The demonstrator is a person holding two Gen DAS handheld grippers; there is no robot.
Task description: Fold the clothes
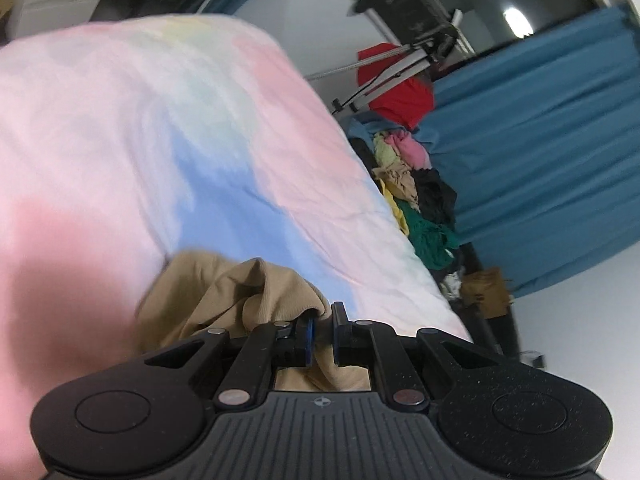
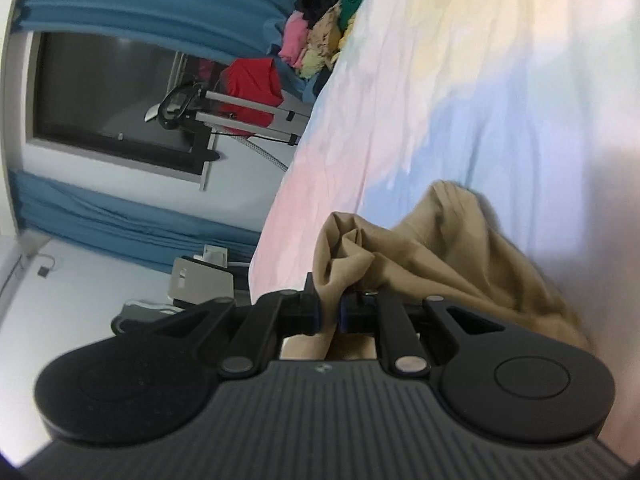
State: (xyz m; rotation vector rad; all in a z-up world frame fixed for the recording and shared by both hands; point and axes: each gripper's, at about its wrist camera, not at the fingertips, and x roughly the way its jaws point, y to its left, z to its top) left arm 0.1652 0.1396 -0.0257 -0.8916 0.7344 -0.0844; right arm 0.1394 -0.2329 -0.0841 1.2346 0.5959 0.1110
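Note:
A tan garment is bunched over a pastel pink, blue and yellow sheet. My left gripper is shut on a fold of this tan cloth, which passes between its blue pads and hangs below. In the right wrist view the same tan garment rises in a crumpled hump, and my right gripper is shut on another edge of it. The sheet fills the background there. Both views are tilted and slightly blurred.
A pile of mixed clothes, also, lies along the sheet's far edge. A red cloth hangs on a metal stand. Blue curtains and a dark window line the wall.

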